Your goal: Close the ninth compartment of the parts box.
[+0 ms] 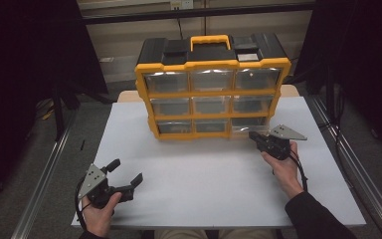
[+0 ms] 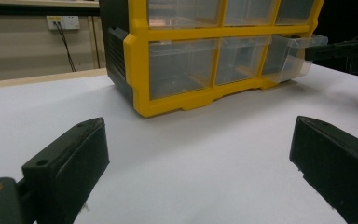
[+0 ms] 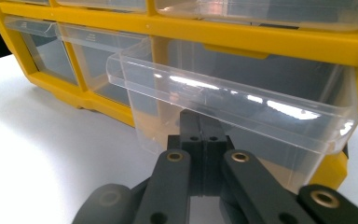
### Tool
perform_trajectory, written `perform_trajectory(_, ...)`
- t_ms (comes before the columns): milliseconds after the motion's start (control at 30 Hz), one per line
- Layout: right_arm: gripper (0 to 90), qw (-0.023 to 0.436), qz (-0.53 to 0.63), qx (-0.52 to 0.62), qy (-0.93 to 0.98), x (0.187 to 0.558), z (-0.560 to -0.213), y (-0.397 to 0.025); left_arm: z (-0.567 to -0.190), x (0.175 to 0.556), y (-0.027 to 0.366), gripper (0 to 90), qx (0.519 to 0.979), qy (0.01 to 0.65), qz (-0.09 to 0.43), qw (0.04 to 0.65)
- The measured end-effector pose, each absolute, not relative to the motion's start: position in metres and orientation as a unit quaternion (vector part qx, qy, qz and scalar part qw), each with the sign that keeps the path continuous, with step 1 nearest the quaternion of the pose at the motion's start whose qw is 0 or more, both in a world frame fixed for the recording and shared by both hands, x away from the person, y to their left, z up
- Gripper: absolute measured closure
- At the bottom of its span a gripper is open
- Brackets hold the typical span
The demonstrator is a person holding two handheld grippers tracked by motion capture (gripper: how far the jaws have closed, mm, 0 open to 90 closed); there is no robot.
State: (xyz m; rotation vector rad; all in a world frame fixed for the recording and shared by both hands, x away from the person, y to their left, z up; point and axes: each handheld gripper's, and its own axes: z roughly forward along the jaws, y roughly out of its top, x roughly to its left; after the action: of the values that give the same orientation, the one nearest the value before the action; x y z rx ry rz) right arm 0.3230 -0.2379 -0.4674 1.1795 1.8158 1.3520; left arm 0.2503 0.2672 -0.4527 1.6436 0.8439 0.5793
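Right hand-held gripper (image 3: 200, 123) clamped under clear drawer (image 3: 233, 107) lip; yellow organizer (image 1: 211, 89) behind.

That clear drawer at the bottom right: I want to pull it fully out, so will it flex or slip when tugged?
The clear drawer looks like thin, glossy plastic, so it probably flexes a little and feels light; it appears empty. The right hand-held gripper is shut under its lip, a narrow hold that might slip on so smooth a surface. The yellow cabinet looks bulky enough to stay put, probably.

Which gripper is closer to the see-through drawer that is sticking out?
The right gripper. Its jaws are closed at the front of the drawer, bottom right of the organizer. The left gripper is open, far back near the table's front left.
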Motion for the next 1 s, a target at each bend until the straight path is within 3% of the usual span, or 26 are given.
perform_trajectory(1000,90.0,0.296,0.503,0.449,0.677,0.339,-0.471,-0.237,-0.452,0.250,0.269,4.3,0.698,0.360,0.248,0.567)
